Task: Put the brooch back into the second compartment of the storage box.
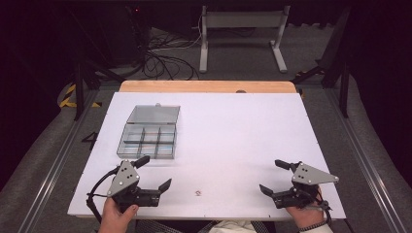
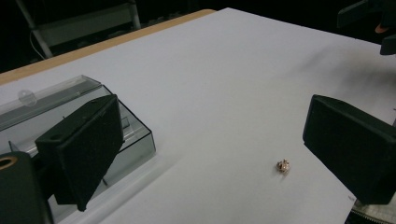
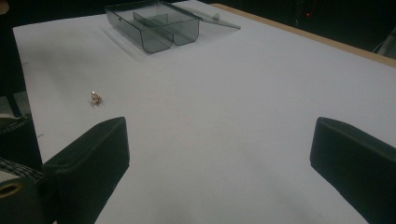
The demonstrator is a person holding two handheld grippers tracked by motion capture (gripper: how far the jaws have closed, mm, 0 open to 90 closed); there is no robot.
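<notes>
Legible markings: one only. A dark numeral "4" (image 1: 90,140) stands on the grey floor at about 9 o'clock of the white table (image 1: 233,145), just off its left edge. Yellow-and-black hazard striping (image 1: 68,96) lies on the floor at about 10 o'clock; it carries no lettering. No other text, label or brand is readable.

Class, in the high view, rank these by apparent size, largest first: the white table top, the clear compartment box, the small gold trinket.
1. White table top
2. Clear compartment box, lid open
3. Small gold trinket
</notes>
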